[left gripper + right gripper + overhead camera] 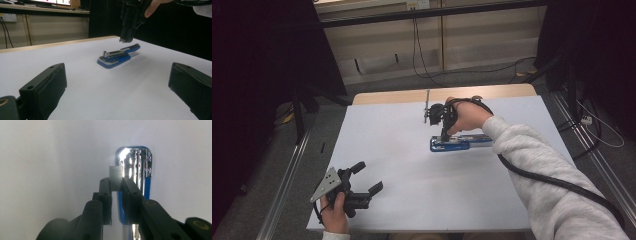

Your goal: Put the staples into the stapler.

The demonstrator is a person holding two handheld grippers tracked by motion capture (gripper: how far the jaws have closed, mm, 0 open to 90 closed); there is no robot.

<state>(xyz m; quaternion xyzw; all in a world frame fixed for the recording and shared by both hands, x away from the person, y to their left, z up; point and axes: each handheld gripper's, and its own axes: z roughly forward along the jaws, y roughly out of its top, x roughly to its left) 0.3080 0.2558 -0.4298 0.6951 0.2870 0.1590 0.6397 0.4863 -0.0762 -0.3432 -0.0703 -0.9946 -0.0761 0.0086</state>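
Just one stapler [458, 142] lies on the white table [412, 190], blue, opened flat with its shiny metal channel facing up. Whether any staples sit in that channel cannot be told through the glare. Directly above it, the right gripper [116, 183] points down, its jaws drawn narrow around one strip of staples [115, 175] that sticks out past the tips, beside the stapler's rounded end. One strip, one stapler, two grippers. Well apart from the stapler, the left gripper [367, 177] rests low at the near edge with jaws spread wide and nothing between them; the stapler lies far out ahead of them.
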